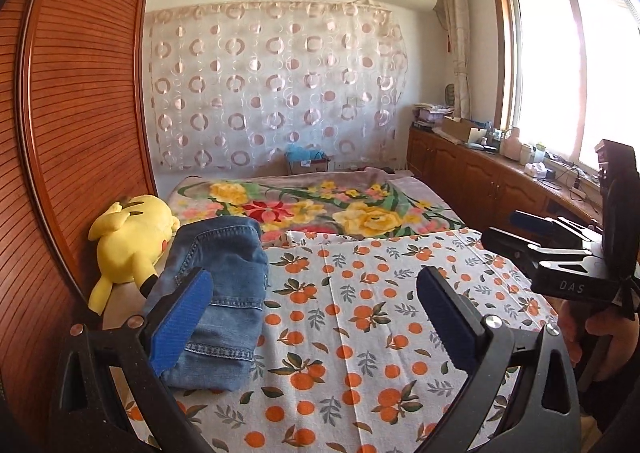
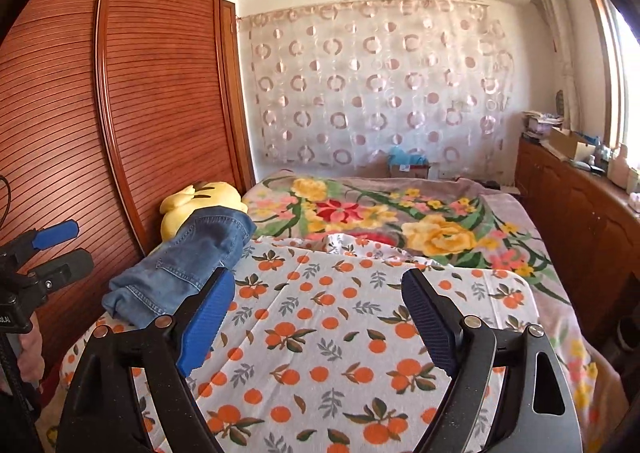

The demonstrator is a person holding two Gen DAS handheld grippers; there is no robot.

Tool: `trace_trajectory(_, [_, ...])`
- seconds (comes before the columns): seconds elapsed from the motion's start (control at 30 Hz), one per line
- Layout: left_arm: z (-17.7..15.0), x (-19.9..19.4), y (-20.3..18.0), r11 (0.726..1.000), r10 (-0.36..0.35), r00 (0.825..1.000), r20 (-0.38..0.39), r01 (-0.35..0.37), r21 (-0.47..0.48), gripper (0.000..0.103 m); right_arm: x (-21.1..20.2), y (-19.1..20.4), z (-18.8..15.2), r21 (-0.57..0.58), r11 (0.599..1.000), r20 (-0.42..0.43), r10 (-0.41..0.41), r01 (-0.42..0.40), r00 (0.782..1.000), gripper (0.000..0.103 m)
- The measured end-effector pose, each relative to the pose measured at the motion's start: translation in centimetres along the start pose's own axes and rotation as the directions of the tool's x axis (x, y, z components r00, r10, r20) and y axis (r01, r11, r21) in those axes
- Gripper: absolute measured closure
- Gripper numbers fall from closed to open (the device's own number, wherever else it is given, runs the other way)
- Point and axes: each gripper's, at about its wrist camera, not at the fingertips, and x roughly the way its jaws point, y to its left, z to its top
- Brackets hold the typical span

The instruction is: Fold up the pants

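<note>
The louvred wooden wardrobe (image 1: 80, 113) fills the left of both views, and below it the bed's cotton sheet (image 1: 360, 313), printed with oranges and leaves, spreads across the lower middle. On that sheet at lower left lie the folded denim pants (image 1: 216, 293), a thick stitched bundle whose long axis runs from the near edge up toward the yellow plush toy (image 1: 128, 241) it touches. My left gripper (image 1: 316, 313) and my right gripper (image 2: 320, 317) both stand spread wide, ribbed blue pads holding nothing.
</note>
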Motion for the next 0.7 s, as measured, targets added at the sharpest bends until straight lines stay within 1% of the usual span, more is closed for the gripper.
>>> trace_trajectory(0.03, [0.0, -0.3, -0.2, 1.0, 0.007, 1.0, 0.002, -0.007, 0.001, 0.001, -0.6, 0.2, -0.3, -0.001, 1.0, 0.004, -0.005, 0.005, 1.0, 0.016])
trace_trajectory(0.2, [-0.4, -1.7, -0.9, 1.0, -0.007, 1.0, 0.012, 0.008, -0.016, 0.001, -2.9, 1.3, -0.9, 0.006, 1.0, 0.019, -0.029, 0.029, 0.999, 0.016])
trace_trajectory(0.47, [-1.2, -4.3, -2.1, 1.0, -0.007, 1.0, 0.021, 0.007, 0.001, 0.001, -6.6, 2.8, -1.7, 0.01, 0.999, 0.052, -0.044, 0.044, 0.998, 0.016])
trace_trajectory(0.7, [-1.7, -6.4, -3.2, 1.0, -0.007, 1.0, 0.03, 0.007, 0.013, 0.001, -8.6, 3.0, -2.8, 0.019, 0.998, 0.075, -0.057, 0.055, 0.996, 0.016])
